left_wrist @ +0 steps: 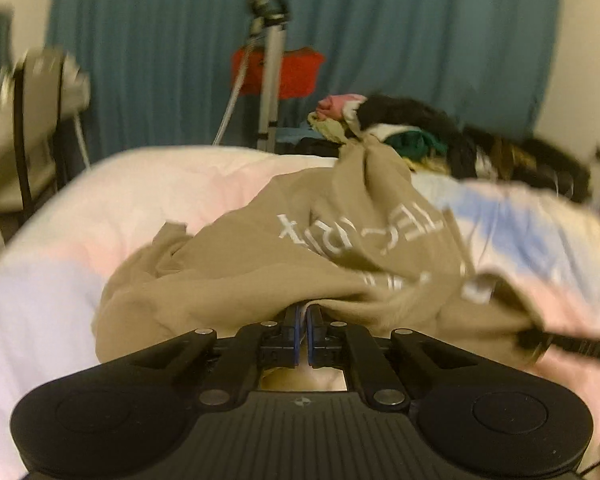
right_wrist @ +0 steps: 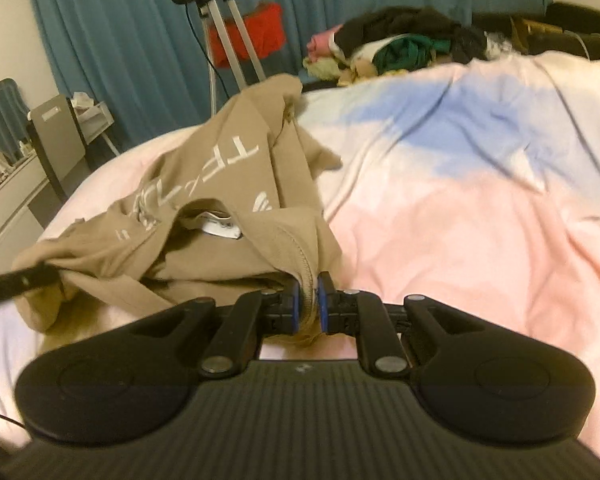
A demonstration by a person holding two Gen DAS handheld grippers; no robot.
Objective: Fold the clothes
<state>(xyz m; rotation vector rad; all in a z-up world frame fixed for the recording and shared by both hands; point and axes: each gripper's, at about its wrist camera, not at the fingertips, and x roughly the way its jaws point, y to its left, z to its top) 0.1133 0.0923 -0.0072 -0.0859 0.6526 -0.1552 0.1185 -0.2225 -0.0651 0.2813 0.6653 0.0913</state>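
Two grippers clenched one tan T-shirt on the pastel bedspread: left gripper pinched its edge, right gripper nipped a hem

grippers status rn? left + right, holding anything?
Left gripper: shut on an edge of the tan shirt.
Right gripper: shut on a bunched hem of the same tan shirt.

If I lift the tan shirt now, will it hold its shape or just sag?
Likely sag: the tan shirt lies crumpled in soft folds on the bedspread. It probably drapes between the two grips, since the right tongs pinch a ribbed edge and the left tongs are shut at another edge. It looks light.
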